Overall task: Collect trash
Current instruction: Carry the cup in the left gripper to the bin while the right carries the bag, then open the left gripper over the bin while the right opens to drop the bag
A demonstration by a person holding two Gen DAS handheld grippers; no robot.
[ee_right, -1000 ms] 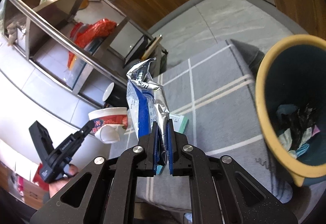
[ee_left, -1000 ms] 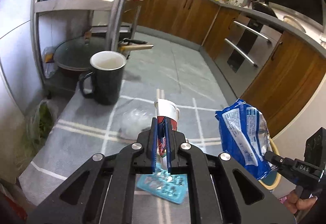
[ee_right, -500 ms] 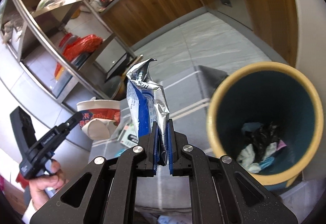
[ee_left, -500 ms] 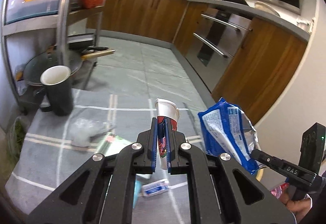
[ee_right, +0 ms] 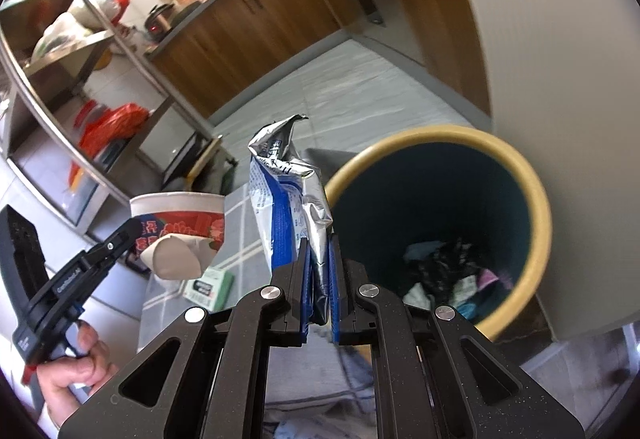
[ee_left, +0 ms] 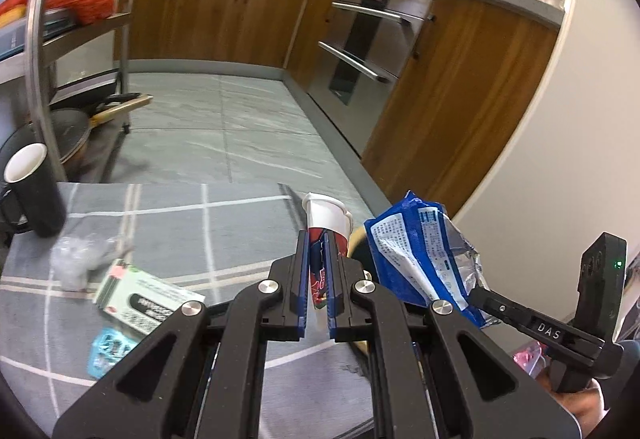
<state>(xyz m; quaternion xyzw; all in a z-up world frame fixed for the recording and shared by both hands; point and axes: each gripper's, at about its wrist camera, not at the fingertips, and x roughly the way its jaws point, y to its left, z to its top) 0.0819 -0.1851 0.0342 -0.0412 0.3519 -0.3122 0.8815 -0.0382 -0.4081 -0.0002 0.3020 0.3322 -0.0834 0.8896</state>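
Two bits of rubbish are up in the air at once. The left gripper [ee_left: 317, 281] has its jaws pinched tight on the wall of a crushed white paper cup with red print [ee_left: 325, 217], and the right gripper [ee_right: 319, 289] is clamped the same way on the bottom edge of a crumpled blue-and-silver foil snack bag [ee_right: 286, 199]. Both hang near the round bin with a yellow rim and dark teal inside [ee_right: 538, 195], the bag just beside its lip, the cup further off to the left.

Both look nearly weightless. The cup is soft card, already dented, so a pinch through one wall flattens it but should hold. The foil bag is thin, floppy and probably slick; a grip low on the folded edge, as here, leaves the top free to flop, so I'd expect it to drop readily once released.

Only the right wrist view looks down into the bin, showing dark and pale scraps already at the bottom. Only the left wrist view shows what remains on the grey checked cloth [ee_left: 168, 223]: a pale green flat carton [ee_left: 144, 293], a small light blue wrapper [ee_left: 110, 349], a wad of clear plastic [ee_left: 78, 257] and a black mug with a white inside [ee_left: 30, 191]
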